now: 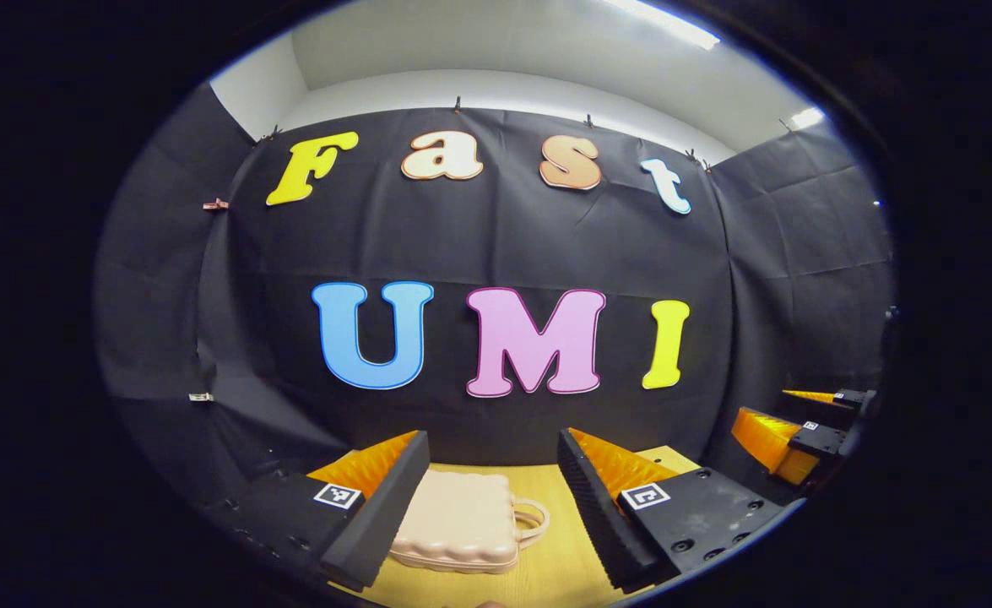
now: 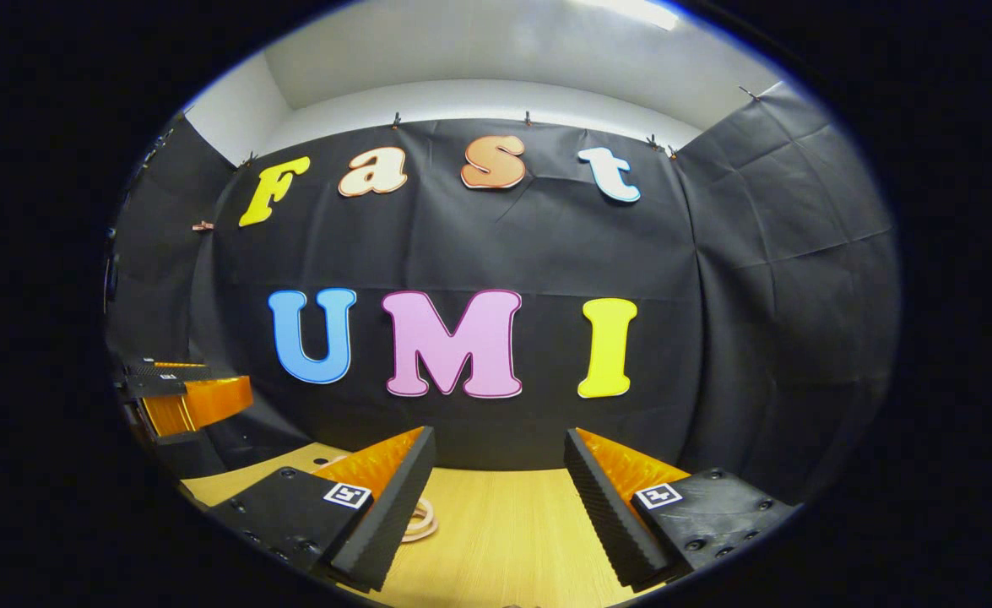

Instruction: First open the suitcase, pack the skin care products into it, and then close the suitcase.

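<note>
Lying closed on the wooden table point(image 1: 546, 566), pale pink ribbed suitcase point(image 1: 458, 523) (loop handle), left gripper point(image 1: 491, 494) and right gripper point(image 2: 496, 498) both wide, empty

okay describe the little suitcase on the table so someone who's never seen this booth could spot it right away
Start at the light wooden table in front of the black cloth wall. In the left gripper view, the suitcase lies flat and closed on it, between the open fingers of the left gripper. It is small, pale pink and ribbed, with a looped handle on its right side.
</note>
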Action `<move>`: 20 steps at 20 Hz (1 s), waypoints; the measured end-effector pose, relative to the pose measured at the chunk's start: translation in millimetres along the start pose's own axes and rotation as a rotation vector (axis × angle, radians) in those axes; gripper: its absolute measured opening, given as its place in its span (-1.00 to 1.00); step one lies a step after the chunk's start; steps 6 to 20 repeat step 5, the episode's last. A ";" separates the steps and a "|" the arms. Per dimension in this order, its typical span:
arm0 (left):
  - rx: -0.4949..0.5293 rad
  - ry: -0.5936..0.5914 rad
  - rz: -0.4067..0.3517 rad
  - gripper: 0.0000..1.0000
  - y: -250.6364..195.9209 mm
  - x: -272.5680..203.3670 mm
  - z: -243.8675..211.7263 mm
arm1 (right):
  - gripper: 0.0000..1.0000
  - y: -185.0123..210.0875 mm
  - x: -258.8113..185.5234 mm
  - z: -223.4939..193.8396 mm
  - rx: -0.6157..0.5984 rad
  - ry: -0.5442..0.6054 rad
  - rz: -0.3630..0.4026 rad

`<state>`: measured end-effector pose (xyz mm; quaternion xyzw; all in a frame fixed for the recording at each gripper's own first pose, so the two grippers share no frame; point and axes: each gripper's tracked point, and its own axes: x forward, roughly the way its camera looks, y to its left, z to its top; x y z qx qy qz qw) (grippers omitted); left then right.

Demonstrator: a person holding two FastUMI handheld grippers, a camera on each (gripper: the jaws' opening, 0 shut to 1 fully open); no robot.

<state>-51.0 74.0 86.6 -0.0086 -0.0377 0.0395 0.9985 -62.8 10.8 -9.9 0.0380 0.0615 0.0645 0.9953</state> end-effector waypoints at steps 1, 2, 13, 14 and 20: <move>-0.006 0.005 -0.003 0.92 3.8 0.0 -1.6 | 0.94 2.8 -0.7 -0.9 0.000 0.005 -0.009; -0.015 0.011 -0.008 0.92 5.8 0.2 -4.3 | 0.94 6.6 -0.8 -2.8 0.001 0.011 -0.013; -0.028 0.051 -0.018 0.92 25.8 2.1 -22.0 | 0.94 18.8 -5.0 -5.5 0.000 0.017 -0.020; -0.028 0.051 -0.018 0.92 25.8 2.1 -22.0 | 0.94 18.8 -5.0 -5.5 0.000 0.017 -0.020; -0.028 0.051 -0.018 0.92 25.8 2.1 -22.0 | 0.94 18.8 -5.0 -5.5 0.000 0.017 -0.020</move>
